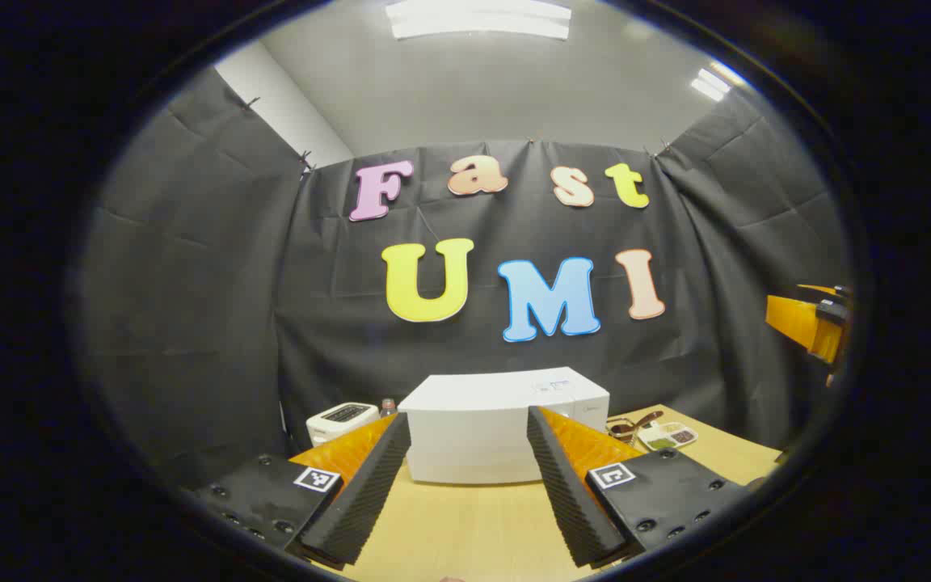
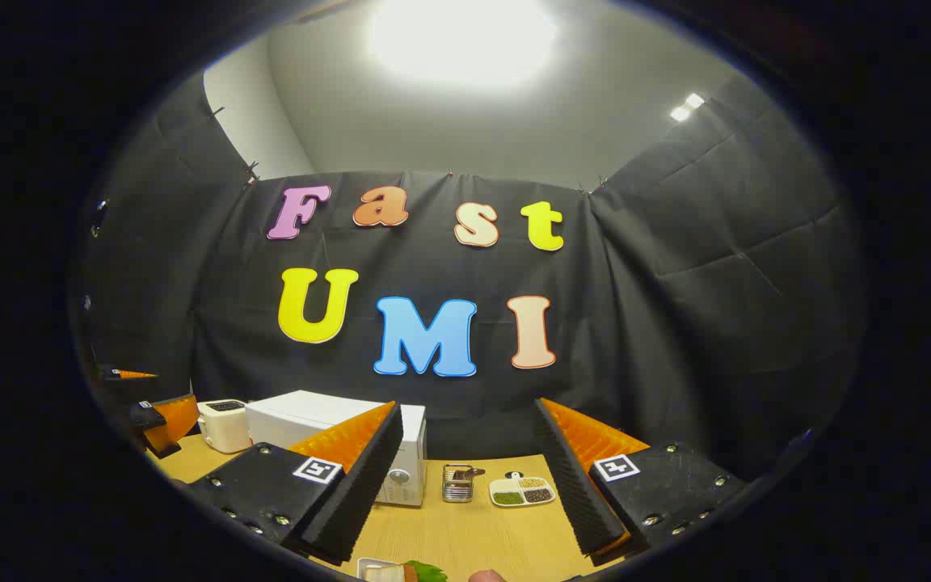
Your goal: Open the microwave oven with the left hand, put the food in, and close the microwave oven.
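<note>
Microwave (image 1: 506, 424) dead ahead of L gripper (image 1: 468, 485), door shut, on table (image 1: 465, 525), well apart. L fingers spread, empty. R gripper (image 2: 465, 485) spread too, empty; food (image 2: 413, 572) just below it. L nearer microwave; reach straight fwd.

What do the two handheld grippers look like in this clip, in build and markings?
Both share one build. The left gripper and right gripper each have two wedge-shaped fingers with ridged inner pads, set on dark blocks dotted with screws. Each block carries a small square black-and-white marker. No cables or sleeves are visible.
</note>
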`<state>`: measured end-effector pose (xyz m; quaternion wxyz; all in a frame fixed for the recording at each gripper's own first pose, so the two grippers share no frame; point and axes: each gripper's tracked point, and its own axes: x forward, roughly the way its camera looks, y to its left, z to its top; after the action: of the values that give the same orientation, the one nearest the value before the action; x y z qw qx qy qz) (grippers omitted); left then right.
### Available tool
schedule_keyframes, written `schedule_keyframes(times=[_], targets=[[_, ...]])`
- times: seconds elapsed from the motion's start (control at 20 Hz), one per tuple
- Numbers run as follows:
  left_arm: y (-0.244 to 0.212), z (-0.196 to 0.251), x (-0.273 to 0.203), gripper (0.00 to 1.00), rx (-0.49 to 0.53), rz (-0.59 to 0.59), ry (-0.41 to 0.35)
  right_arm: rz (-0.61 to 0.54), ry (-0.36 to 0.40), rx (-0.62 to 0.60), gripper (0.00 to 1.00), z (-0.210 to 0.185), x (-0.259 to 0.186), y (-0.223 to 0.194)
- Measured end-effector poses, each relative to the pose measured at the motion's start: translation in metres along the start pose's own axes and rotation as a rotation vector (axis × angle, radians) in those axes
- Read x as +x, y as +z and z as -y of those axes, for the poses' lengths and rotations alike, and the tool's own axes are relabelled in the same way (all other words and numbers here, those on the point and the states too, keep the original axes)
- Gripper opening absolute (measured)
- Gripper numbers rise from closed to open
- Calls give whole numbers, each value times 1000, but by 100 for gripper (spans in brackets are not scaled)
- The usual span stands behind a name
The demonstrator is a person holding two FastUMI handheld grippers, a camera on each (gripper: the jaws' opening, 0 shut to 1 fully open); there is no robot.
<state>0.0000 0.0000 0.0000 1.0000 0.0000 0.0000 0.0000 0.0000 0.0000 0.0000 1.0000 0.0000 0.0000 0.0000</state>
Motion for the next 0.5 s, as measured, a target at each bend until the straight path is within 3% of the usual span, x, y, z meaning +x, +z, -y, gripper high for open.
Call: schedule_keyframes(times=[0.5], targets=[[16, 11, -24, 95, 36, 31, 47, -36, 51, 14, 97, 12, -10, -20]])
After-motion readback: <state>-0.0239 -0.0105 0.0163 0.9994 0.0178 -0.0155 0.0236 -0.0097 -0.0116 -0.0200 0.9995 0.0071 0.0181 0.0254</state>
